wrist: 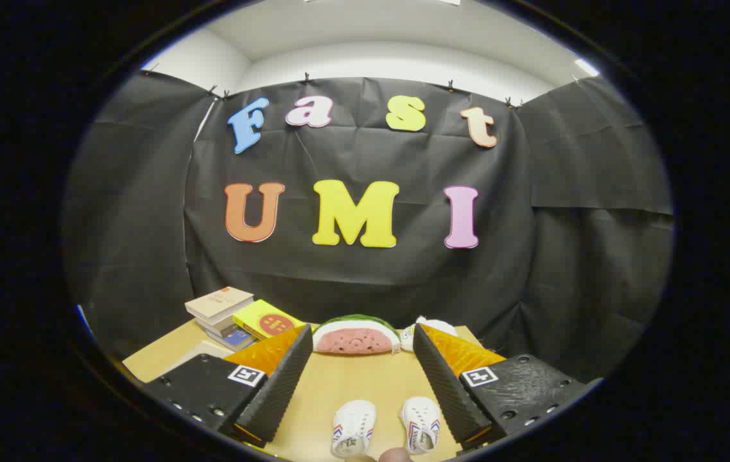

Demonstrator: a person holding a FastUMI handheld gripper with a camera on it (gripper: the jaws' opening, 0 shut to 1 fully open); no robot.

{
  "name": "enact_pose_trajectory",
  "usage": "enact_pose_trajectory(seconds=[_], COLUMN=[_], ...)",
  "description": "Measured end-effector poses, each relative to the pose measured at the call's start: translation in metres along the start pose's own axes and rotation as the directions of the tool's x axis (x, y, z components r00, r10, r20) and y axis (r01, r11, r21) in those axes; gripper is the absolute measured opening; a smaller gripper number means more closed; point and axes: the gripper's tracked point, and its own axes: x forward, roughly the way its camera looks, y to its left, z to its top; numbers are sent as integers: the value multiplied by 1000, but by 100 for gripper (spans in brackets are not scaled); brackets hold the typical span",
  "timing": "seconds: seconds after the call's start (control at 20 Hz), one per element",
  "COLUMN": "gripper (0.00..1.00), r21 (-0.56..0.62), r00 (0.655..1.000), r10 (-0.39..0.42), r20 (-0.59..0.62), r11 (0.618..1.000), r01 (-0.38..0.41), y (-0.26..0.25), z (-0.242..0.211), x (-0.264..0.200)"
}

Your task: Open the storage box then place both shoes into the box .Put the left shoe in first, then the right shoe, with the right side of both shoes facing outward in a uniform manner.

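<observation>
White shoes, two: left shoe and right shoe side by side on the wood table, low centre of frame, between the tongs' fingers. Tongs spread wide, holding nothing. Watermelon plush beyond, books centre-left.

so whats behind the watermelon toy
Behind the watermelon toy there's only the black cloth wall. A white object sits beside it, partly covered by a finger of the open tool.
</observation>
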Motion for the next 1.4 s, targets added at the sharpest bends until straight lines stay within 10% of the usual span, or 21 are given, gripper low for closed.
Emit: enact_pose_trajectory(seconds=[1.4], gripper=[95], r21=[30], r00=[994], r10=[96], r20=[-50], r11=[995], r01=[-94], y=[28], z=[-27], x=[13])
